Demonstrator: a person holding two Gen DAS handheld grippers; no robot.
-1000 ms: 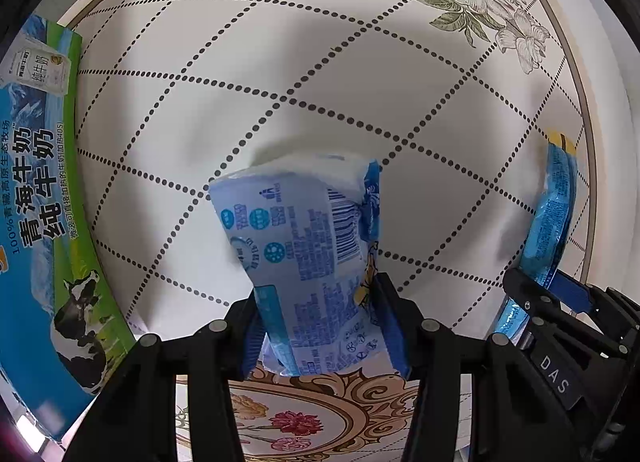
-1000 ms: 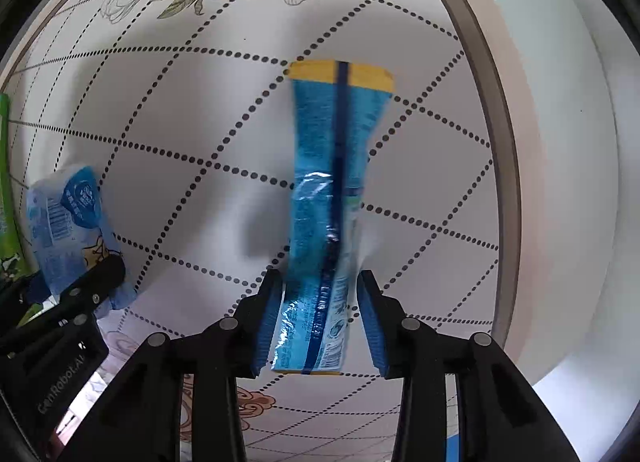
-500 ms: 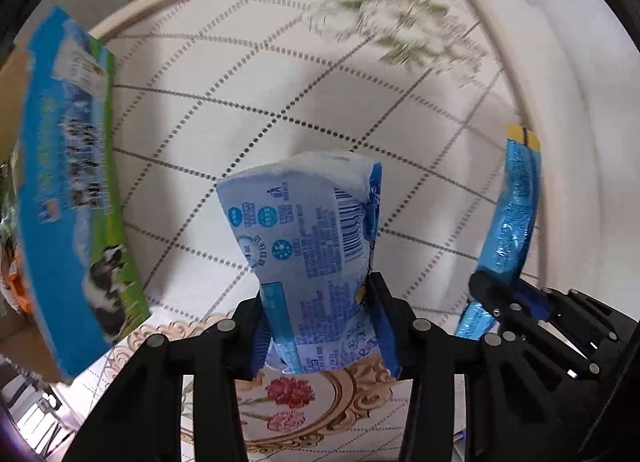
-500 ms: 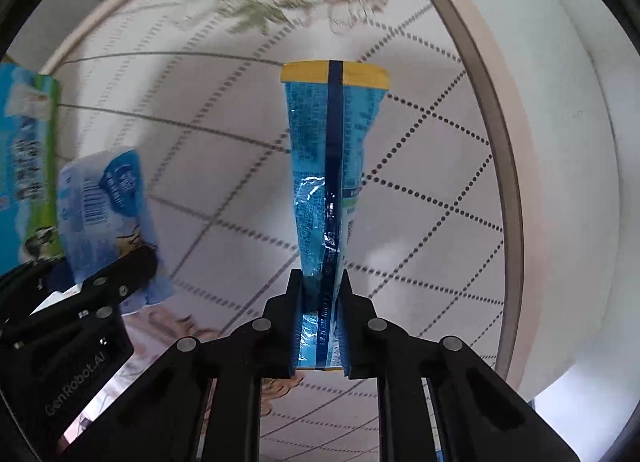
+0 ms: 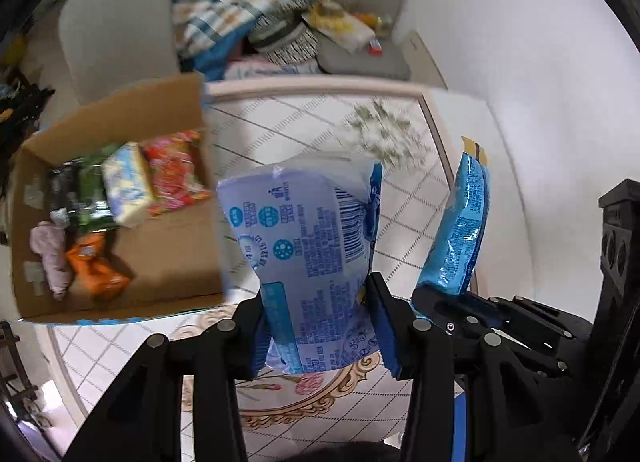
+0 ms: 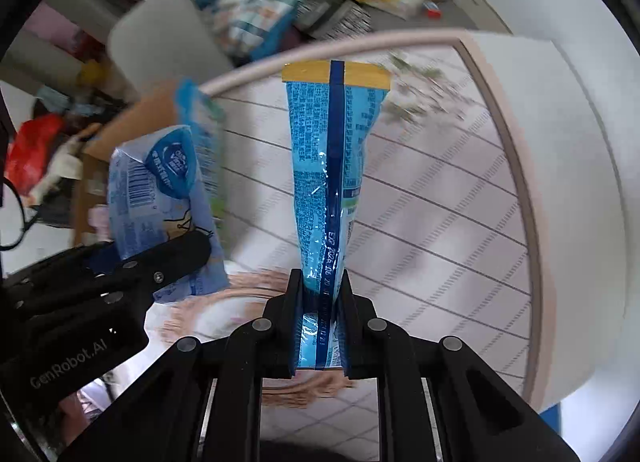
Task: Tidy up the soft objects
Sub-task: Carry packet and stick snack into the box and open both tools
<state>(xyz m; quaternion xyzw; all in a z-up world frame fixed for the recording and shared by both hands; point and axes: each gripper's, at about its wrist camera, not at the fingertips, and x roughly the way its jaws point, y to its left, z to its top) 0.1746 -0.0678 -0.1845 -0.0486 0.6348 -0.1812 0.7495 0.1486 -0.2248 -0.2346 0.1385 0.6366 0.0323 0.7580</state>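
Your left gripper (image 5: 320, 326) clamps the pale pack (image 5: 304, 246); your right gripper (image 6: 320, 326) pinches the blue pouch (image 6: 328, 165). Both unboxed; box (image 5: 168, 262), ahead-left, already holds several items.

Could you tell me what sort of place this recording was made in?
Probably a home living room: a grey upholstered chair piled with a plaid blanket, and a floral-patterned table bearing an open cardboard box.

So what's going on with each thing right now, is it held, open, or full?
Pale blue packet: held upright in the left gripper.
Bright blue packet: pinched at its bottom end by the right gripper.
Cardboard box: open, several soft items inside.
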